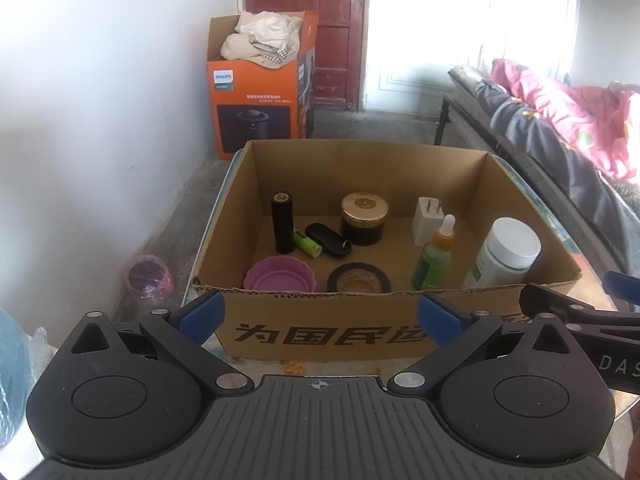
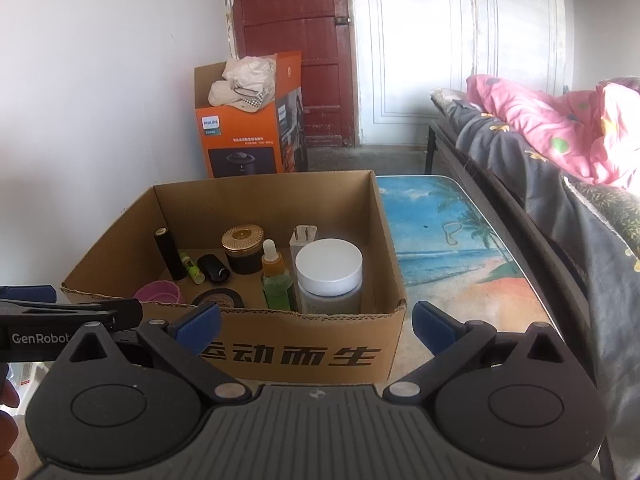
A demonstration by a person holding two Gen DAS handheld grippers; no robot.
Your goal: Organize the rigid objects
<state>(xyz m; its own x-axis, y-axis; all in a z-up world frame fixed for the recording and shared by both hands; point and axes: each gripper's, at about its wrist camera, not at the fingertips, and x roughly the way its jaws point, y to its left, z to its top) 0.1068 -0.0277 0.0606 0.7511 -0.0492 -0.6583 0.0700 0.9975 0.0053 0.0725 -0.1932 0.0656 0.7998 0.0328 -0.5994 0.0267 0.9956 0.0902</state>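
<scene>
2 grippers, left gripper (image 1: pixel 320 316) and right gripper (image 2: pixel 316 326), hovered side by side before the cardboard box (image 1: pixel 320 334), jaws spread wide and holding nothing. All 9 small items, including a white-capped bottle (image 2: pixel 330 276), sat inside it. Sorting looked finished, so the next move probably called only for backing away.

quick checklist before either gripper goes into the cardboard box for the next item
1. Left gripper open, holding nothing: ok.
2. Right gripper open, holding nothing: ok.
3. Both grippers outside the cardboard box, at its near wall: ok.
4. White-capped bottle and dropper bottle upright, but close together; room for fingers between them: cannot tell.
5. Green battery lies against the black cylinder; clean grasp of it alone: not ok.
6. Table beside the box free for placing: ok.
</scene>
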